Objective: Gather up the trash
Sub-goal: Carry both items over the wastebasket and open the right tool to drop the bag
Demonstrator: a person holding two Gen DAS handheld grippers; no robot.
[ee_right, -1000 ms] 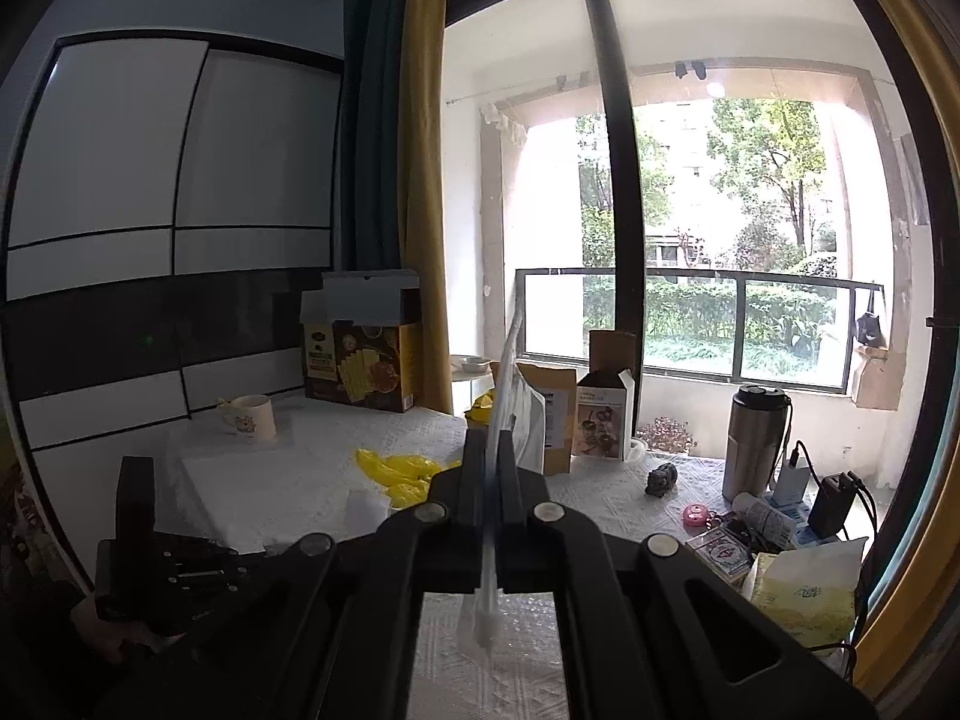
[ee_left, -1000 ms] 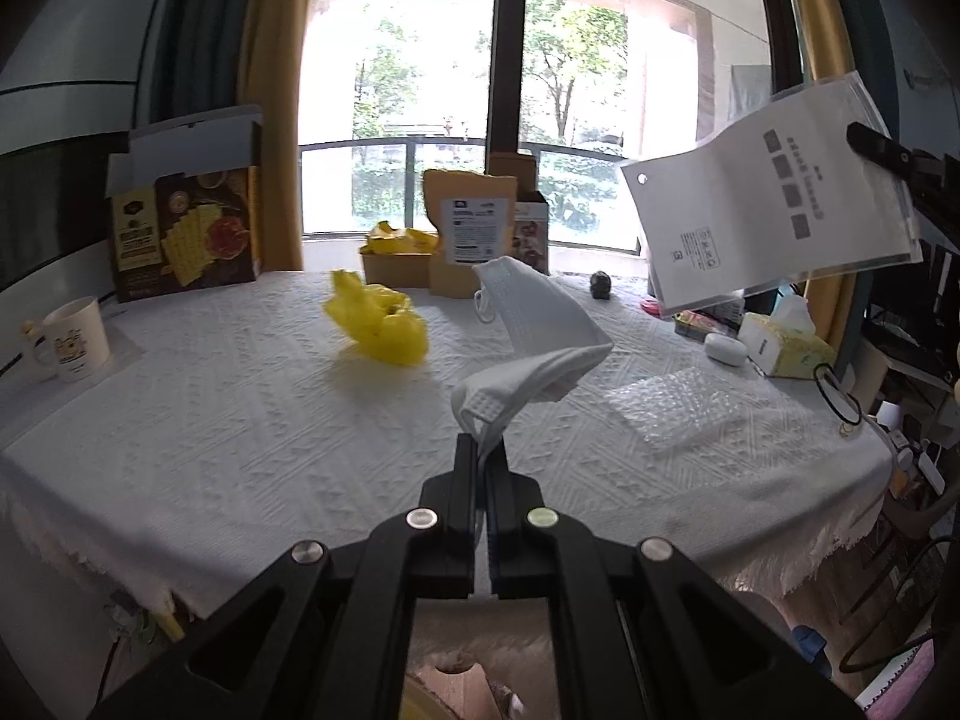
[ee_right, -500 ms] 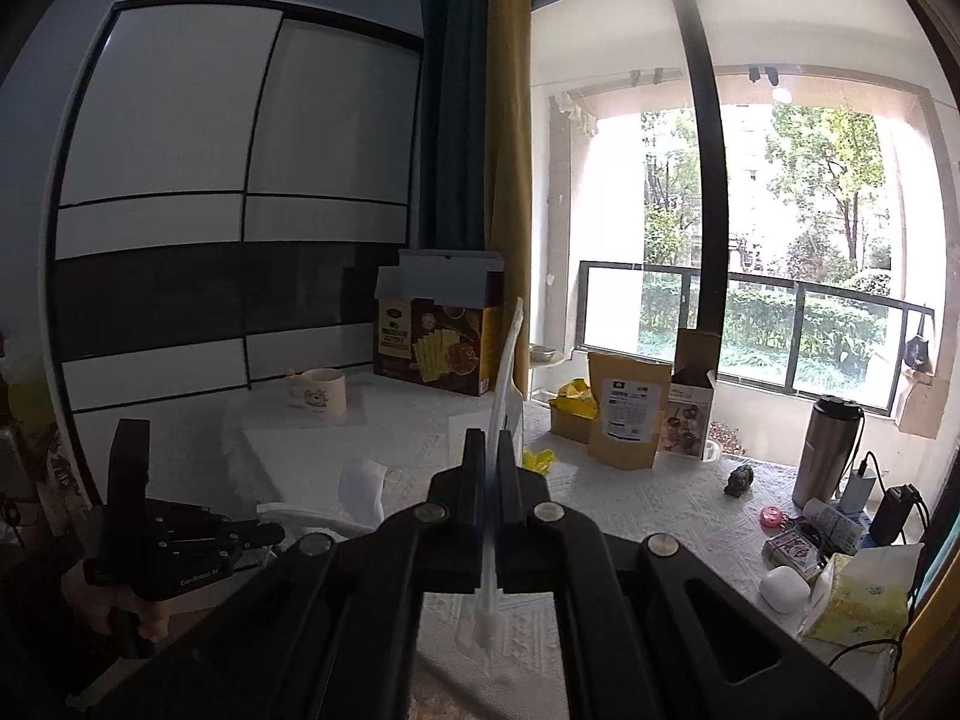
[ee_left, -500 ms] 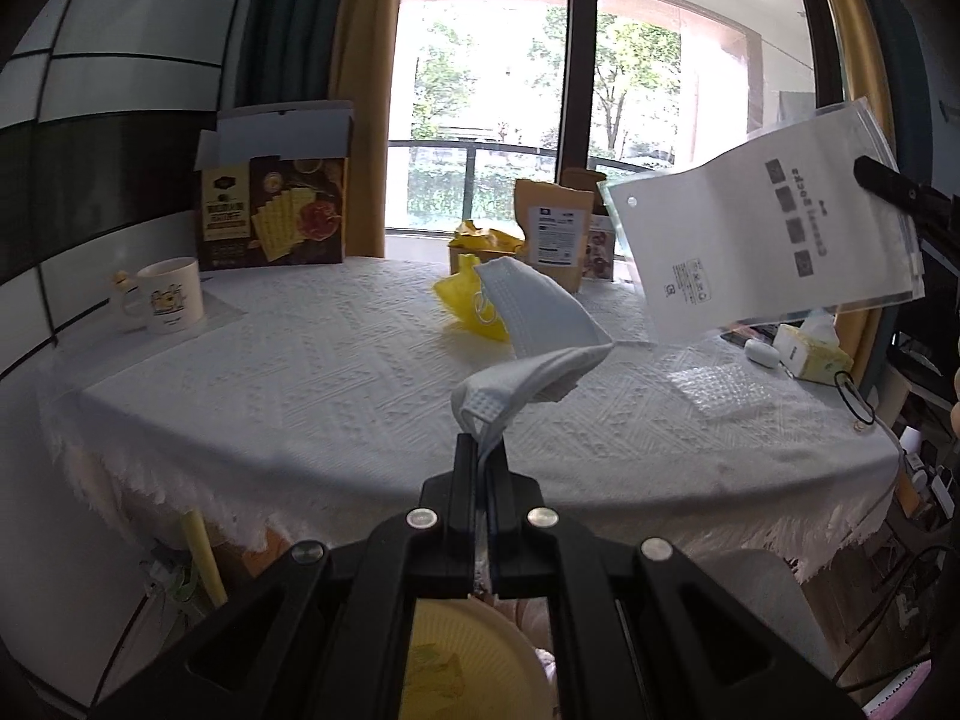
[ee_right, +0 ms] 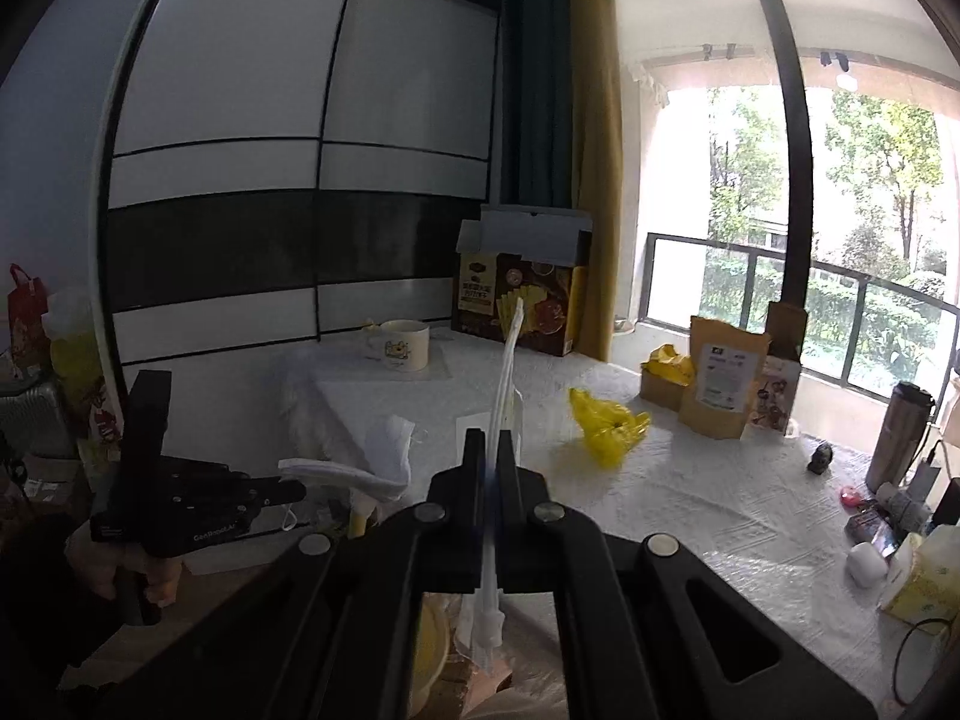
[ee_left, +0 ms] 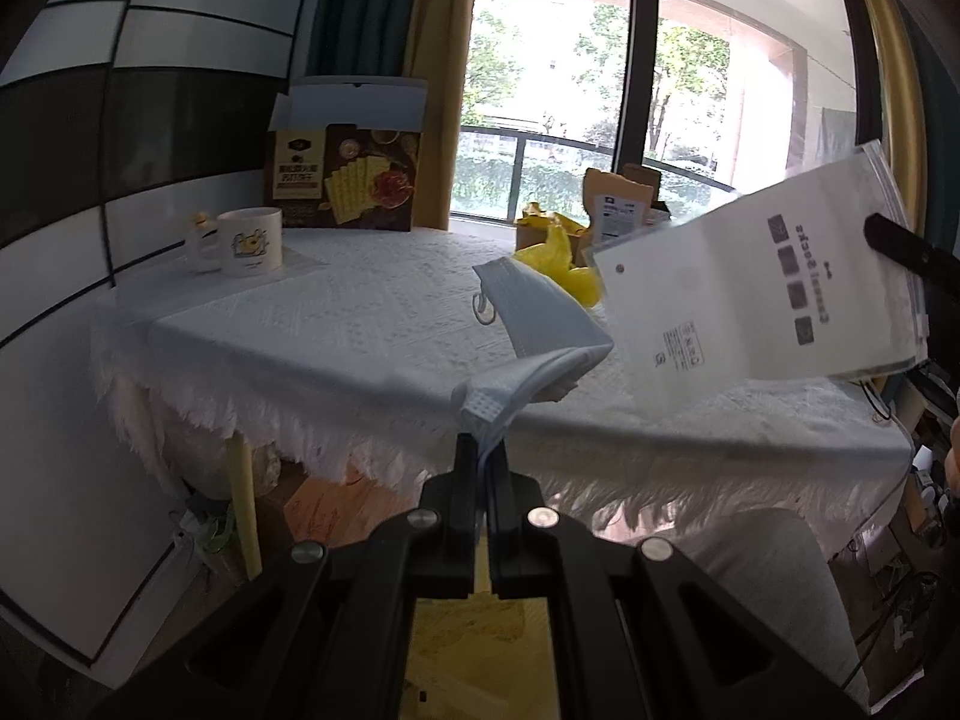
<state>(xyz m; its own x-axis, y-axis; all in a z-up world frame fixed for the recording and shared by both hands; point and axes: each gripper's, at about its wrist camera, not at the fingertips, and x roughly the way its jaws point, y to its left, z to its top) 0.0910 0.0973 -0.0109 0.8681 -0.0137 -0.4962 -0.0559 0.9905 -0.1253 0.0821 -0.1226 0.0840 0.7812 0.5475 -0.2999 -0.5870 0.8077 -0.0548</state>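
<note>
My left gripper (ee_left: pixel 482 450) is shut on a white face mask (ee_left: pixel 531 324) and holds it in the air off the table's near edge. The mask and that gripper (ee_right: pixel 300 489) also show at the lower left of the right wrist view. My right gripper (ee_right: pixel 492 444) is shut on a clear plastic zip bag (ee_right: pixel 507 378), seen edge-on; in the left wrist view the bag (ee_left: pixel 762 294) hangs at the right. A crumpled yellow plastic bag (ee_right: pixel 606 423) lies on the white tablecloth (ee_right: pixel 690 492). A yellow bin (ee_left: pixel 474 630) shows below the left gripper.
On the table stand a white mug (ee_left: pixel 249 240), a cracker box (ee_left: pixel 348 180), a brown pouch (ee_right: pixel 723 384), a small box with yellow scraps (ee_right: pixel 663 375), a steel tumbler (ee_right: pixel 900 444) and a tissue pack (ee_right: pixel 924 576). A grey chair seat (ee_left: pixel 774 594) is at the table's front.
Both grippers have pulled back and to the left off the table with the mask and bag. The table edge and the floor below have come into view.
</note>
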